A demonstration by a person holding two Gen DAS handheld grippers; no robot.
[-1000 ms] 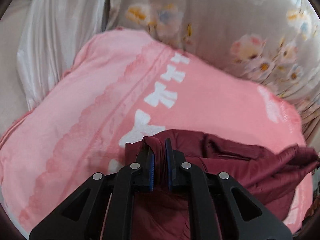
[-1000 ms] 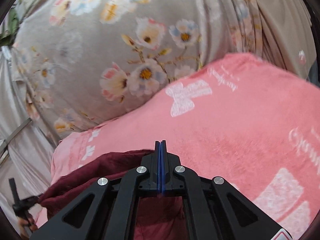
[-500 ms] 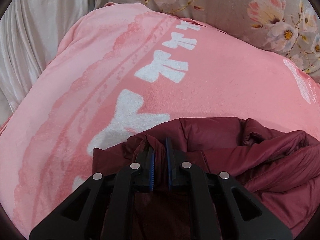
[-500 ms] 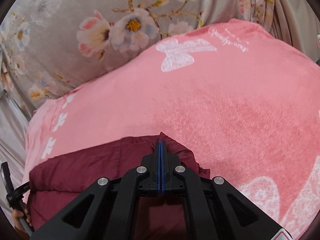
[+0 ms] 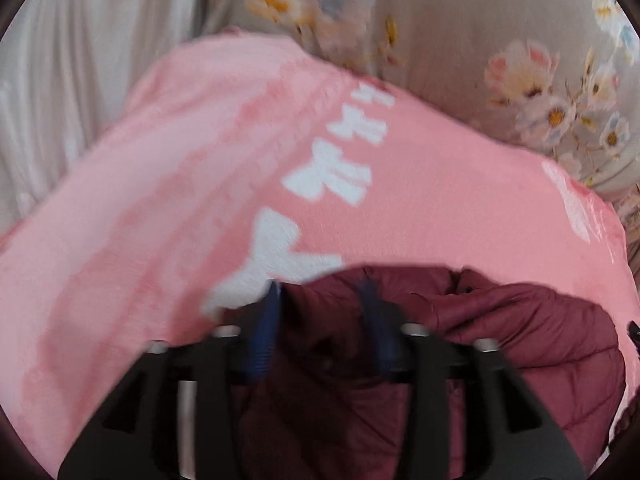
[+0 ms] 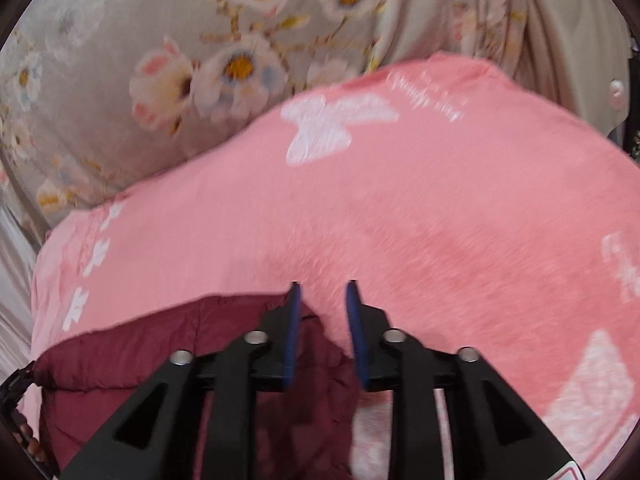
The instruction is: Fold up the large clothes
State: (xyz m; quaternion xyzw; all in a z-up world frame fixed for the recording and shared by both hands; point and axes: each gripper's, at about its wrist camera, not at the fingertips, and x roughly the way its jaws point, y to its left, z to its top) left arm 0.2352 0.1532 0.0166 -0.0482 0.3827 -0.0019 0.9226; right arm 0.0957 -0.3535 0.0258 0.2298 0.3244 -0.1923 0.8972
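Note:
A dark red padded jacket [image 5: 500, 332] lies on a pink blanket [image 5: 160, 200] with white bow prints. In the left wrist view my left gripper [image 5: 320, 296] is open, its blue-padded fingers apart over the jacket's upper edge. In the right wrist view the jacket [image 6: 140, 352] lies at the lower left on the pink blanket [image 6: 460, 220]. My right gripper [image 6: 322, 292] is open, its fingers apart above the jacket's right corner. Neither gripper holds cloth. Both views are blurred by motion.
A grey floral sheet [image 5: 500, 40] lies behind the blanket, also in the right wrist view [image 6: 160, 60]. A pale curtain [image 5: 80, 60] hangs at the far left. My left gripper's edge [image 6: 16, 388] shows at the right wrist view's lower left.
Both grippers were shut on the jacket's edge and have opened, letting the jacket go onto the blanket. Both views have pulled back a little.

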